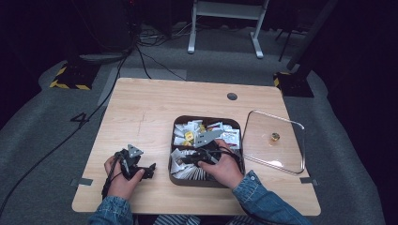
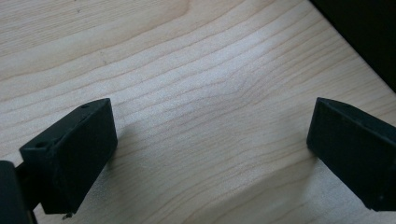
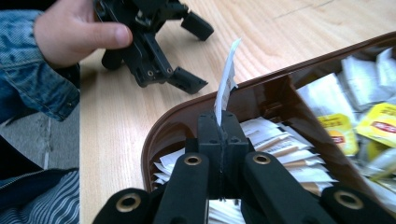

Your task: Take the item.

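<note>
Light wooden table (image 1: 145, 112) is holding a brown box (image 3: 161, 126) of tea sachets. Right gripper (image 3: 223, 122) is pinching a white sachet (image 3: 226, 84) upright above the box's corner, while left gripper (image 2: 210, 140) is sitting spread wide over bare wood.

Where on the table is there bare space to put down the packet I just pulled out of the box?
Bare wood lies behind the left gripper, left of the brown box, and along the far edge of the table. The right side is taken by the clear lid. The box itself is crowded, where the right gripper pinches the white packet.
</note>
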Action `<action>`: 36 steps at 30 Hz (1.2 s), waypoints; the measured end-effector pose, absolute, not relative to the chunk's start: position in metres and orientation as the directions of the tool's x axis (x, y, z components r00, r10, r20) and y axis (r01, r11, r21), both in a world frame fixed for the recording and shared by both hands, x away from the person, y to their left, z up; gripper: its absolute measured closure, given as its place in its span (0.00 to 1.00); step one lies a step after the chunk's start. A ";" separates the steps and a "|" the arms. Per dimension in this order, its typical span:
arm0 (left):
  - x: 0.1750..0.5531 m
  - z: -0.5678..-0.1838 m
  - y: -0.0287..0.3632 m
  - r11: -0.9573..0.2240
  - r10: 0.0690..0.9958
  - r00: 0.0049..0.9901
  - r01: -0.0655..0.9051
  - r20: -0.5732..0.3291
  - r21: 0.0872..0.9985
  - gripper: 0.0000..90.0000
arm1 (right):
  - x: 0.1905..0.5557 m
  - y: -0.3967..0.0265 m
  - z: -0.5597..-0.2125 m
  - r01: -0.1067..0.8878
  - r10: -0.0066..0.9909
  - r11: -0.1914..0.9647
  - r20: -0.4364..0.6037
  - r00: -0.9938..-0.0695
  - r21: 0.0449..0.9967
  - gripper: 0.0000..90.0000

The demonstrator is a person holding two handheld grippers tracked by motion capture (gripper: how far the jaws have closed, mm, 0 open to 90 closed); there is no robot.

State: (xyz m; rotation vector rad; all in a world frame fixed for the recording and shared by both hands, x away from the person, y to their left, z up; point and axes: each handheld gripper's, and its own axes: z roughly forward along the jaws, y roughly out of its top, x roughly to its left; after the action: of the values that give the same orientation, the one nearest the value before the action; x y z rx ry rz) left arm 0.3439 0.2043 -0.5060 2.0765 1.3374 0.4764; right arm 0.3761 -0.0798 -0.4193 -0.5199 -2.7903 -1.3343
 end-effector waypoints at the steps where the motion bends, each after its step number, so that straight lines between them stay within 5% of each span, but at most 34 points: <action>1: 0.344 -0.506 0.204 -0.300 0.905 0.424 0.683 -0.027 0.666 0.02 | 0.375 -0.084 -0.415 0.297 0.298 0.573 0.143 -0.944 0.764 1.00; 36: 0.349 -0.506 0.203 -0.313 0.898 0.439 0.683 -0.028 0.661 0.00 | 0.351 -0.253 -0.369 0.365 0.549 0.353 0.125 -0.826 0.861 1.00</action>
State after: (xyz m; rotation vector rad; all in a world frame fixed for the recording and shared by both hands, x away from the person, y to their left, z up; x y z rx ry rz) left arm 0.3493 0.2026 -0.5060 2.0926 1.3218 0.4648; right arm 0.3514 -0.2527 -0.3685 -0.9345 -2.7316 -1.6543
